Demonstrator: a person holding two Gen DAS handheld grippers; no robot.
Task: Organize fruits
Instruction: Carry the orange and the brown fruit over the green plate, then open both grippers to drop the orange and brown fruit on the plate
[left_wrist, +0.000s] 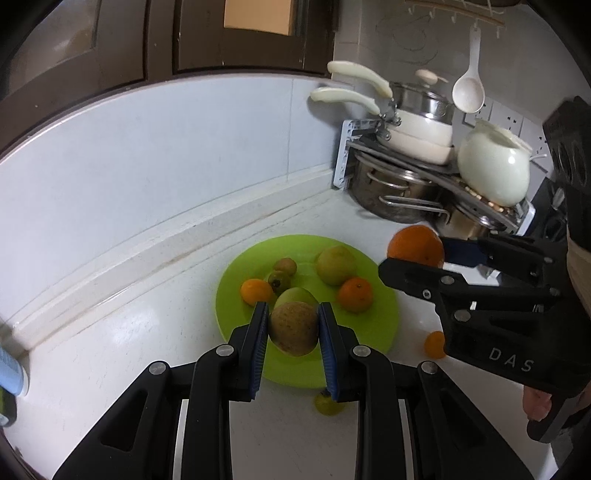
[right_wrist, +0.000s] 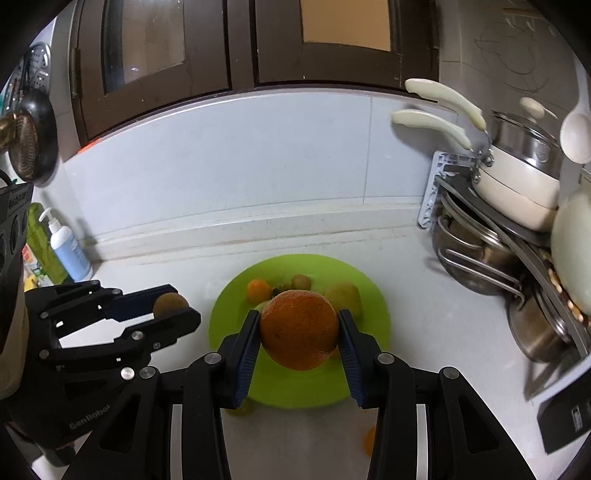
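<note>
Nearest us, our left tongs (left_wrist: 293, 326) are clenched on a brown fruit (left_wrist: 293, 328), its long axis running up and down between the pads. Our right tongs (right_wrist: 299, 332) are clamped on a big orange (right_wrist: 299, 328), gripped across its middle.

Both loads hang above the near part of the green plate (left_wrist: 384, 314), which lies below and ahead of both tongs. We judge the coming move turns on this: the plate sits down and forward from each load, and in the left view the brown fruit hangs lower and closer to it, while the orange is off to the right, over the plate's rim.

On the plate lie two small oranges (left_wrist: 355, 294), a green fruit (left_wrist: 335, 266) and several small brown ones. Two strays rest on the counter (left_wrist: 147, 332), a yellow-green fruit (left_wrist: 327, 406) at the near rim and an orange one (left_wrist: 435, 344) to the right.

Beyond stands the pot rack (left_wrist: 406, 166).
</note>
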